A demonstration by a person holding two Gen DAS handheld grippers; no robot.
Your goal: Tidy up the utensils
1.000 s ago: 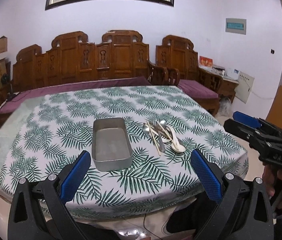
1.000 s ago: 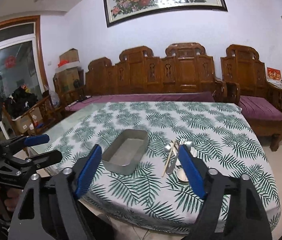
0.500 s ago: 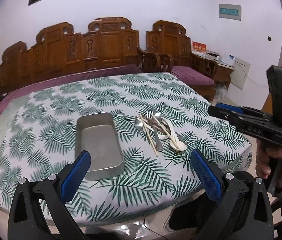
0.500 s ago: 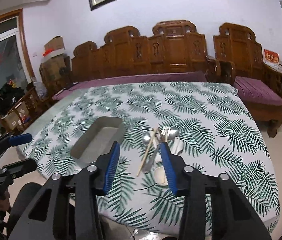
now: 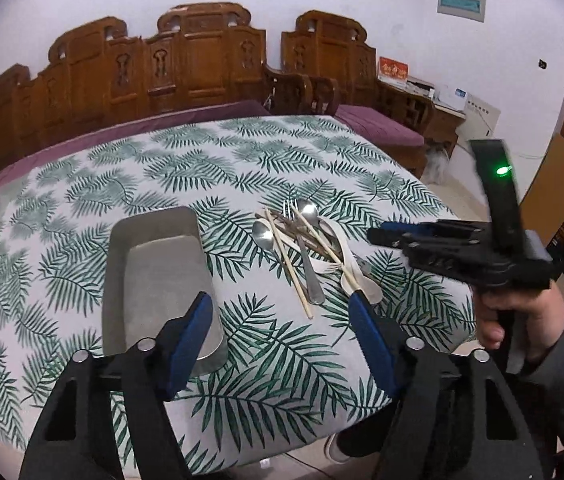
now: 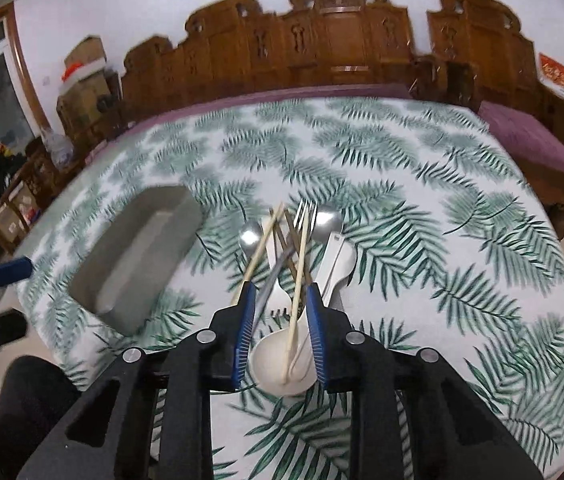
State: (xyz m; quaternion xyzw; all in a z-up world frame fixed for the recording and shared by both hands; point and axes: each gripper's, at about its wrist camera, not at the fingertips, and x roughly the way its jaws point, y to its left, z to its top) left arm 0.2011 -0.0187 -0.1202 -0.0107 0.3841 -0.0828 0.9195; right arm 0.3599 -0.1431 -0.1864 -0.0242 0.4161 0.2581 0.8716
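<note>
First pickup is being lined up: right gripper (image 6: 278,326), half open and empty, is hovered over the utensil pile (image 6: 294,256); left gripper (image 5: 277,344), wide open and empty, is parked near the metal tray (image 5: 157,276). Lowering and closing on one piece is probably needed next.

Gold characters mark the red sign (image 5: 392,69) by the wall, too small to read.
</note>
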